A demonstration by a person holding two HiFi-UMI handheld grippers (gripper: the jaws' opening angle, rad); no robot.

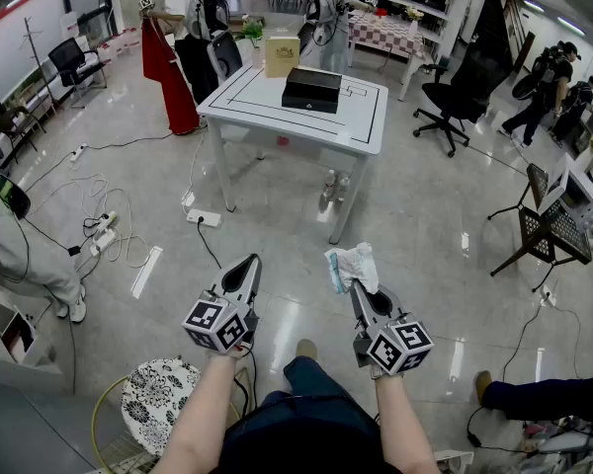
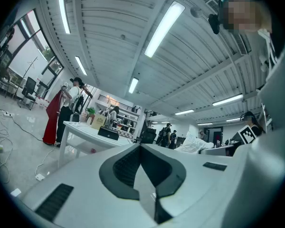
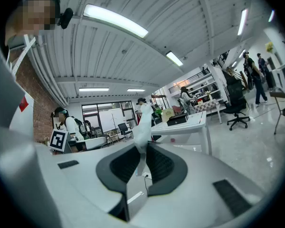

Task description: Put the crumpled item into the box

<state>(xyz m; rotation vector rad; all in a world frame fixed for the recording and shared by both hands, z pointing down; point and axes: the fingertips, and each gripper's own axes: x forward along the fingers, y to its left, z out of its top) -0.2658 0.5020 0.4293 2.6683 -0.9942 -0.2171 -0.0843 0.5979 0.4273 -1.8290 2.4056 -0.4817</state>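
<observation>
While the right gripper (image 1: 358, 290) clamps the crumpled item (image 1: 354, 266), its own view shows the left gripper (image 2: 141, 167) closed

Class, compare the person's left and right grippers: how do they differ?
The left gripper is empty; the right gripper grips the crumpled white item. The left gripper's jaws meet, while the right gripper's press on the item. Both point toward the white table.
</observation>
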